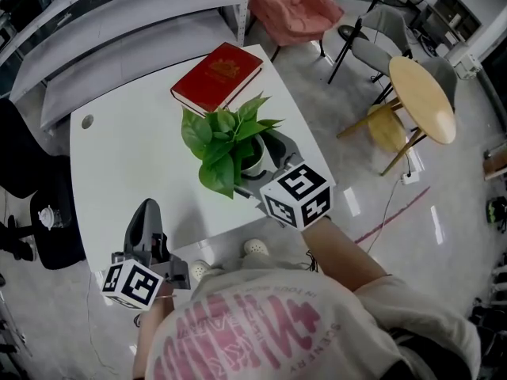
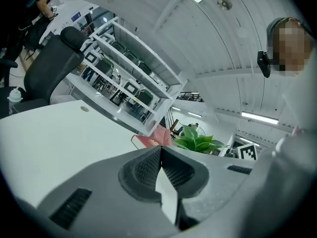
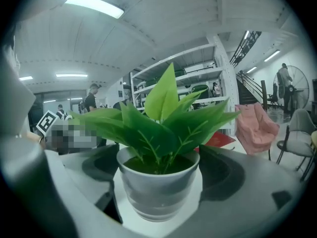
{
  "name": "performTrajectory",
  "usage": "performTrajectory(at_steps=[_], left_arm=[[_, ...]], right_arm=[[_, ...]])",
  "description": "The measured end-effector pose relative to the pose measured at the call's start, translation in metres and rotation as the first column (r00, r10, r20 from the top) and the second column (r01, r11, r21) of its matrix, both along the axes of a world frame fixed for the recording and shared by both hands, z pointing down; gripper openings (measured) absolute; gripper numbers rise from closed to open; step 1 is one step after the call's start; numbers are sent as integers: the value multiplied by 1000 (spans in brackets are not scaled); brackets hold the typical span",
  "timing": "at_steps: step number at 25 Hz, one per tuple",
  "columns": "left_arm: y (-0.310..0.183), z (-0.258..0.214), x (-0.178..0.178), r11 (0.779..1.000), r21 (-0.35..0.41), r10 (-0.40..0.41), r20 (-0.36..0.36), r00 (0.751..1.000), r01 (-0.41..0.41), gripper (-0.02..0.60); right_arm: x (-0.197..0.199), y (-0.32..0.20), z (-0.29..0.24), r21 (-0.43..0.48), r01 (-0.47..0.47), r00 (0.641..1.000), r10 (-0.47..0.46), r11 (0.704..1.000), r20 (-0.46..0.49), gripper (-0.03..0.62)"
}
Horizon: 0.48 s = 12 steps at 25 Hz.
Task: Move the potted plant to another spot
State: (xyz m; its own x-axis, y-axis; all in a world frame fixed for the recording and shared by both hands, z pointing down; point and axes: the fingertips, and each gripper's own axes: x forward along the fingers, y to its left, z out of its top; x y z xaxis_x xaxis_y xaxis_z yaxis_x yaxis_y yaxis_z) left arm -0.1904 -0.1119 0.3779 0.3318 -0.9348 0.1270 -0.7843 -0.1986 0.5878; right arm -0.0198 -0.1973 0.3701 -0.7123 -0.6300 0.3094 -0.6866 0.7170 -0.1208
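Observation:
The potted plant (image 1: 226, 142), green leaves in a white pot (image 3: 158, 190), stands on the white table (image 1: 127, 161) toward its near right side. My right gripper (image 1: 268, 153) reaches in from the near side. Its jaws stand on either side of the pot, and the rim meets both pads (image 3: 101, 165). In the right gripper view the pot fills the gap in my right gripper (image 3: 158, 182). My left gripper (image 1: 147, 216) hovers at the table's near left edge, shut on nothing (image 2: 161, 155), well clear of the plant (image 2: 198, 140).
A red book (image 1: 215, 76) lies on the table's far side, just behind the plant. To the right on the floor stand a round wooden side table (image 1: 421, 97) and a pink-covered chair (image 1: 293, 6). A black office chair (image 1: 32, 212) is at the left. Metal shelving lines the far side.

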Motion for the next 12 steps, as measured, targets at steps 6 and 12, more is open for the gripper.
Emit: performTrajectory(at_steps=[6, 12], left_arm=[[-5, 8, 24, 999, -24, 24, 9, 1000, -24, 3], [-14, 15, 37, 997, -45, 67, 20, 998, -66, 3]], right_arm=[[13, 1, 21, -57, 11, 1000, -10, 998, 15, 512], [16, 0, 44, -98, 12, 1000, -12, 995, -3, 512]])
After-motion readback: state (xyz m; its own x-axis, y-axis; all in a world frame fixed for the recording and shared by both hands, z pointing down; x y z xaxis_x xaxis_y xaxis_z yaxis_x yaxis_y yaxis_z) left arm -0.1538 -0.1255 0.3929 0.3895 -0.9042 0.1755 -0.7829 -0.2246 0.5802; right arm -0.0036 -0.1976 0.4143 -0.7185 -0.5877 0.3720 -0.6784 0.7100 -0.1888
